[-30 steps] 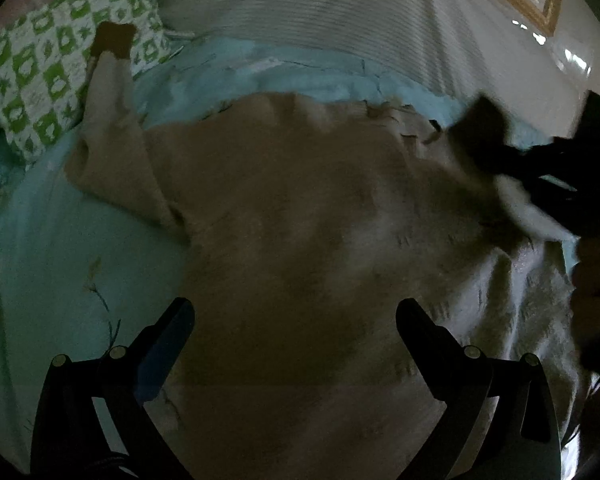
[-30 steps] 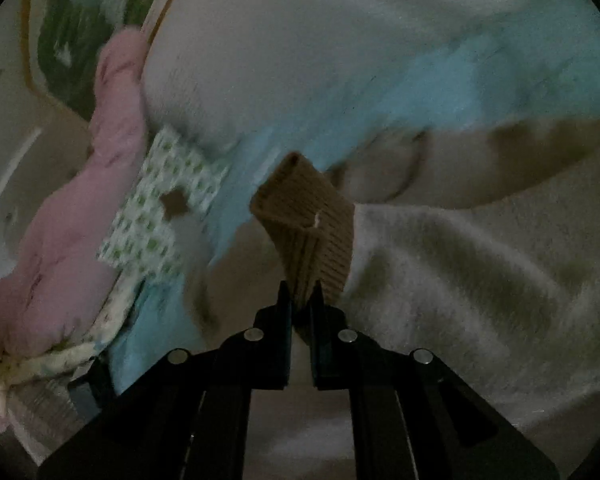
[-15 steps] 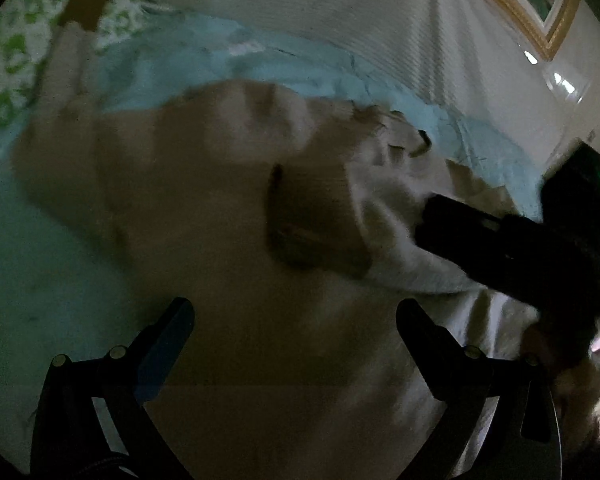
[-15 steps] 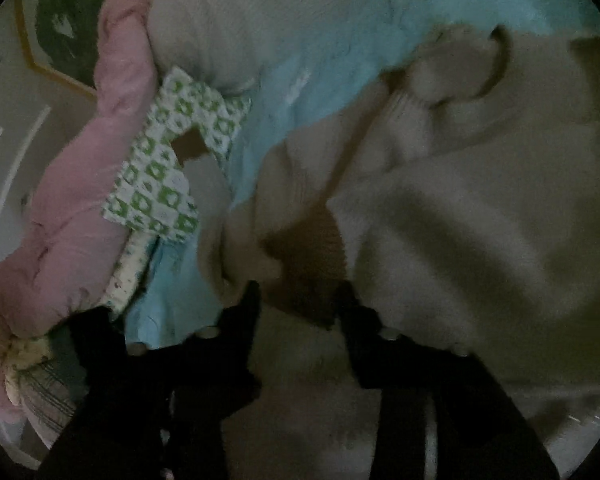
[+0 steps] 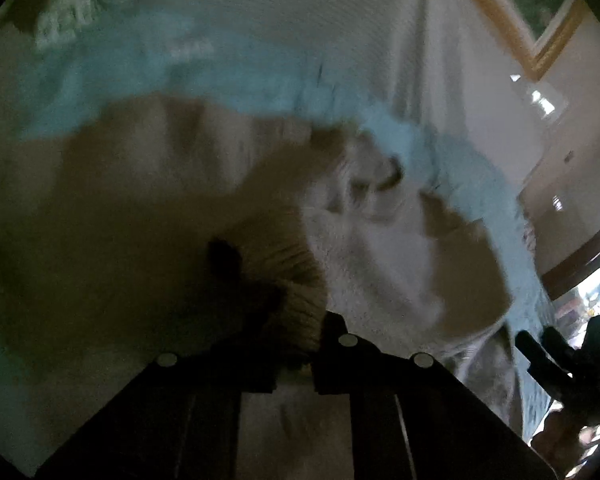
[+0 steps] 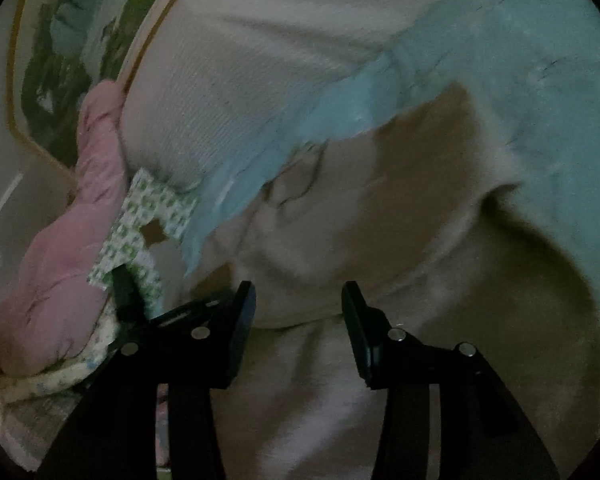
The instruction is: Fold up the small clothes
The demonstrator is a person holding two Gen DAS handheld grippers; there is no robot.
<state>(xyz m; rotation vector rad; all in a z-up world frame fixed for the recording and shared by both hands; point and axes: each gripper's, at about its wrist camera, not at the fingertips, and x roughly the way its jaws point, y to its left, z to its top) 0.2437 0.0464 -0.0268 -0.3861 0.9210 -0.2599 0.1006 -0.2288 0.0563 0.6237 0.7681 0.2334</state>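
A beige sweater (image 5: 140, 208) lies spread on a light blue bedsheet (image 5: 220, 76). My left gripper (image 5: 300, 344) is shut on the brown ribbed cuff (image 5: 300, 284) of the sleeve folded over the sweater's body. My right gripper (image 6: 298, 320) is open and empty, hovering just above the sweater (image 6: 380, 240) near its folded shoulder. The right gripper also shows at the lower right of the left wrist view (image 5: 540, 348). The view is dim and blurred.
A white striped pillow (image 6: 240, 92) lies behind the sweater. A green-and-white patterned pillow (image 6: 148, 216) and a pink blanket (image 6: 60, 272) lie at the left. A framed picture (image 6: 80, 40) hangs on the wall.
My right gripper let go of the sleeve cuff over the sweater's body and opened. My left gripper, open before, closed on that cuff.
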